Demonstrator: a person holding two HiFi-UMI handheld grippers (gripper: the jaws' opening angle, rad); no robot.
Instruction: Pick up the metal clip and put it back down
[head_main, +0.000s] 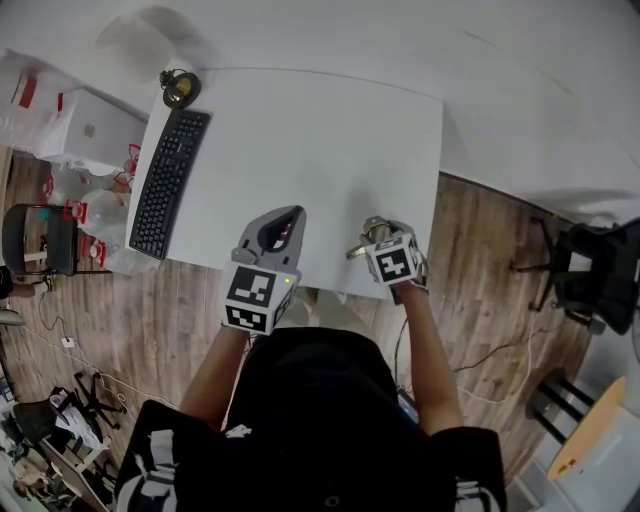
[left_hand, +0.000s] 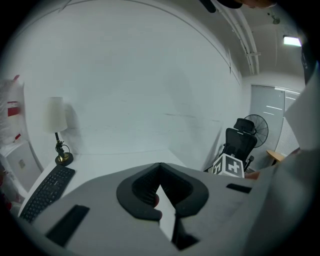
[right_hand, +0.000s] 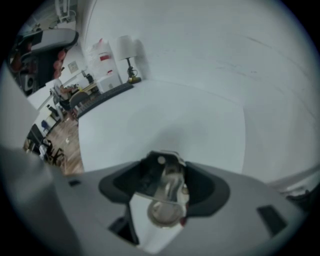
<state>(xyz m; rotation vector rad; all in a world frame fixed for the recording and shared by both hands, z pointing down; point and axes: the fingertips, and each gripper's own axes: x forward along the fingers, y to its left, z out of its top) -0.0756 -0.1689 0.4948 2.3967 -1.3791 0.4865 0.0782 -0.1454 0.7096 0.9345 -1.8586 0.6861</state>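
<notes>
The metal clip (right_hand: 167, 189), shiny with a round loop end, is pinched between the jaws of my right gripper (right_hand: 164, 159). In the head view that clip (head_main: 360, 242) pokes out to the left of the right gripper (head_main: 376, 230), held over the near edge of the white table (head_main: 330, 130). My left gripper (head_main: 286, 220) hovers beside it over the same edge. Its jaws meet at their tips in the left gripper view (left_hand: 160, 166), with nothing between them. The right gripper's marker cube (left_hand: 230, 165) shows to its right.
A black keyboard (head_main: 168, 180) lies along the table's left side, with a small lamp (head_main: 180, 88) at the far left corner. Plastic bags and a white box (head_main: 85, 125) sit left of the table. A black office chair (head_main: 600, 270) stands on the wooden floor at right.
</notes>
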